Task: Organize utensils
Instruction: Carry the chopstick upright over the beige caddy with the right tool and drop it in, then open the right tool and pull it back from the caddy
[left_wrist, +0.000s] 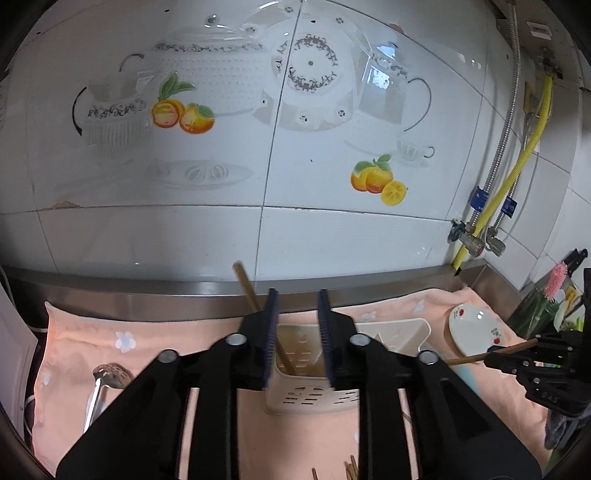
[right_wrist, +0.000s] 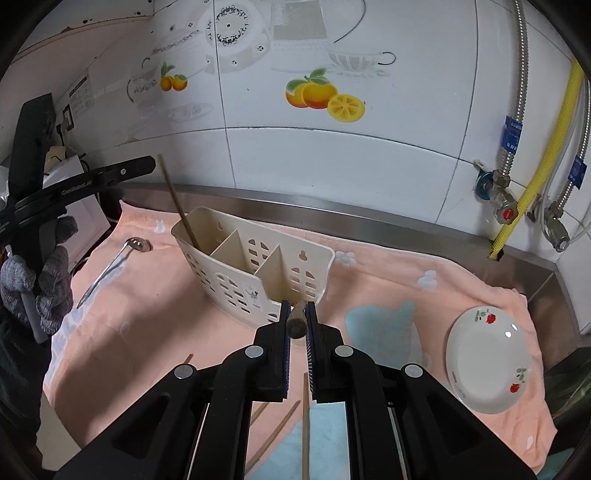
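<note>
My left gripper (left_wrist: 297, 339) stands part open with nothing pressed between its pads; it hangs just over the cream perforated plastic utensil holder (left_wrist: 314, 384). One brown wooden chopstick (left_wrist: 258, 314) already leans in the holder's end compartment, beside my left finger and free of it. My right gripper (right_wrist: 297, 321) is clenched on a second brown wooden chopstick (right_wrist: 296, 320), its blunt end showing between the pads, close to the holder's near corner.

So, as I judge it, one chopstick is stowed, one is in hand, and most of the job is left: several loose wooden chopsticks (right_wrist: 280, 435) lie on the peach flowered towel (right_wrist: 155, 321) that covers the desk, and a slotted metal ladle (right_wrist: 122, 258) lies to the holder's left. The other two compartments look empty.

A white saucer with red flowers (right_wrist: 487, 362) sits well to the right. Each gripper is close to the holder, so they could crowd one another there.
</note>
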